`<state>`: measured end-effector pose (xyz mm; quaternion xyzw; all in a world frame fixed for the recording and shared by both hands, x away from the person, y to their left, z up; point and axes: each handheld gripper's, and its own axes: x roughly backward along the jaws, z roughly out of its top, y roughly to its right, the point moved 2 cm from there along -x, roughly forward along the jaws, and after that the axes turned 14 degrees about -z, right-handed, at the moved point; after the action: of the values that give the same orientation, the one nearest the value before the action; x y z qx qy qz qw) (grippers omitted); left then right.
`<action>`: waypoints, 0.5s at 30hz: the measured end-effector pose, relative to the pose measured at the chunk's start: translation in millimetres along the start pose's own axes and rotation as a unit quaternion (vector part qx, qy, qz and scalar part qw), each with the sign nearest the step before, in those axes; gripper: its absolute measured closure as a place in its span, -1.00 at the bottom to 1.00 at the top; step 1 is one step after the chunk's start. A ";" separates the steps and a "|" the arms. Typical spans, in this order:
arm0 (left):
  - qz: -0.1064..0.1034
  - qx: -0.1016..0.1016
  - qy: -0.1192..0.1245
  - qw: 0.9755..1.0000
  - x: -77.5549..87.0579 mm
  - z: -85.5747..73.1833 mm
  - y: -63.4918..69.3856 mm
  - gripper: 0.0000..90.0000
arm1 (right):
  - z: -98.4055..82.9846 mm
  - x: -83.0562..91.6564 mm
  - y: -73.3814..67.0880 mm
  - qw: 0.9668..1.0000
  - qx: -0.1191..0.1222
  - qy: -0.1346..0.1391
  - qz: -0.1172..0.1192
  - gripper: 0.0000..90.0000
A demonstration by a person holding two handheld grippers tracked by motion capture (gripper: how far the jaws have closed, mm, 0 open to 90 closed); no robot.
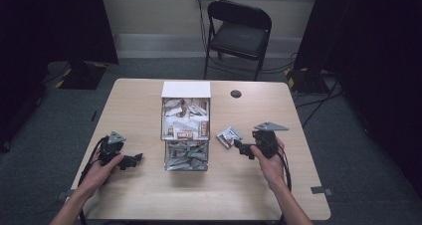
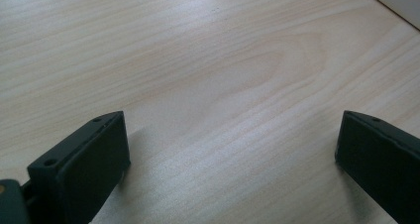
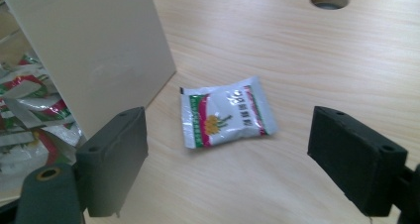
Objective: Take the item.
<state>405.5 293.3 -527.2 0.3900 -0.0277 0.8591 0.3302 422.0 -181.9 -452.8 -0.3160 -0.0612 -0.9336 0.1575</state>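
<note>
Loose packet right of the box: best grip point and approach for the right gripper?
The packet lies flat on the table, clear of the box. Probably come down from above with the right gripper, jaws open, and pinch across its short width at mid-body; the sealed edges are thin and would likely slip.

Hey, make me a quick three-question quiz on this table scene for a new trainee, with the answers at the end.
1. True or false: the right gripper is shut on the sachet.
2. Which gripper is nearer the loose sachet: A left, B right?
3. Fill in: the sachet lies on the table, beside the clear ____ full of sachets.

Key
1. False: its fingers stand open, and the sachet lies flat ahead of them.
2. B. The left gripper is open over bare wood.
3. Box.
</note>
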 end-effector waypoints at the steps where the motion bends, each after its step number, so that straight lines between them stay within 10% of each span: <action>1: 0.000 0.000 0.000 1.000 0.0 0.0 0.0 -1.00 | -1.3 3.1 3.2 1.000 -0.004 0.004 -0.003 -0.66; 15: 0.000 0.000 0.000 1.000 0.0 0.0 0.0 -1.00 | -31.7 37.5 48.1 0.998 -0.025 -0.022 -0.056 -0.61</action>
<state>405.5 293.4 -527.2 0.3900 -0.0278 0.8591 0.3303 391.8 -243.7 -454.3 -0.3360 -0.0590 -0.9351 0.0961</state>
